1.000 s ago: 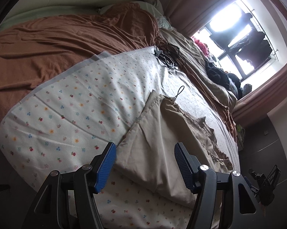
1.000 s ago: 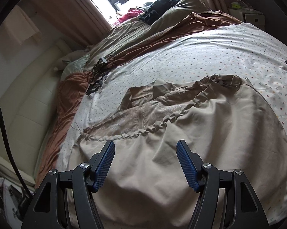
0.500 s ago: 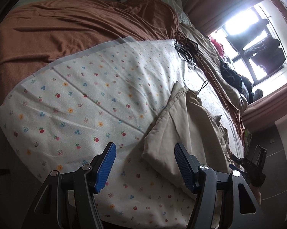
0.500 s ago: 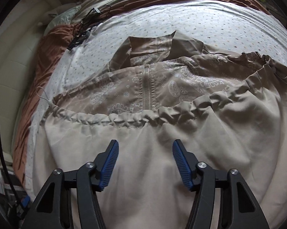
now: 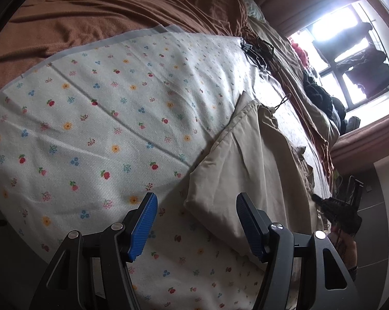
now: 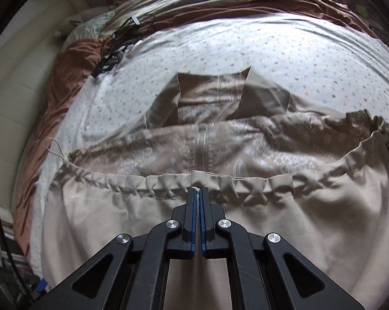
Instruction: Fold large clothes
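Left wrist view: The left gripper hangs with its blue pads spread wide and nothing between them, above the floral sheet. The beige garment lies on the sheet from the 1 o'clock to the 4 o'clock sector of the view, and its nearest folded corner sits between the pads, closer to the right-hand one. A drawstring loop trails off the garment's far end at 1 o'clock. A brown blanket covers the bed from 10 to 12 o'clock, and a tangle of black cables lies at its edge.

Right wrist view: The right gripper is pinched fully together on the garment's gathered hem, at the centre seam below the zipper. The patterned lining shows beyond the hem toward 12 o'clock, and the collar flaps lie farther on.

Procedure, as judged: the step in hand appears to be seizing the hem for a fold. The pinch should take both fabric layers. The left gripper should close on the near corner before any lift. Both grippers should then rise together and keep the hem taut and level, so that the fold lands square.
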